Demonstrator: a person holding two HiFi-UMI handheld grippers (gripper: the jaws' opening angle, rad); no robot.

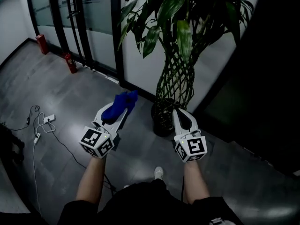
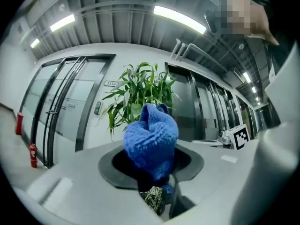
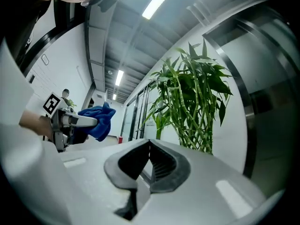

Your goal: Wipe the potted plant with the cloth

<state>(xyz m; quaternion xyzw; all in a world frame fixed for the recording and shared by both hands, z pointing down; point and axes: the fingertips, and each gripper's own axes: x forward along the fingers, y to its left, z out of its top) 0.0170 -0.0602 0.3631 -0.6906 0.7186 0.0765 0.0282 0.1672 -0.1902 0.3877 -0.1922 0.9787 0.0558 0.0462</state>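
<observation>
Cloth (image 2: pixel 151 137) in left gripper (image 1: pixel 119 110)

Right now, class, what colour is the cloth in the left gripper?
Blue. The cloth shows best in the left gripper view, clamped in the left gripper.

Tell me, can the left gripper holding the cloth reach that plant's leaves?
Probably yes: nothing stands between the left gripper, shut on the cloth, and the potted plant ahead to its right.
</observation>
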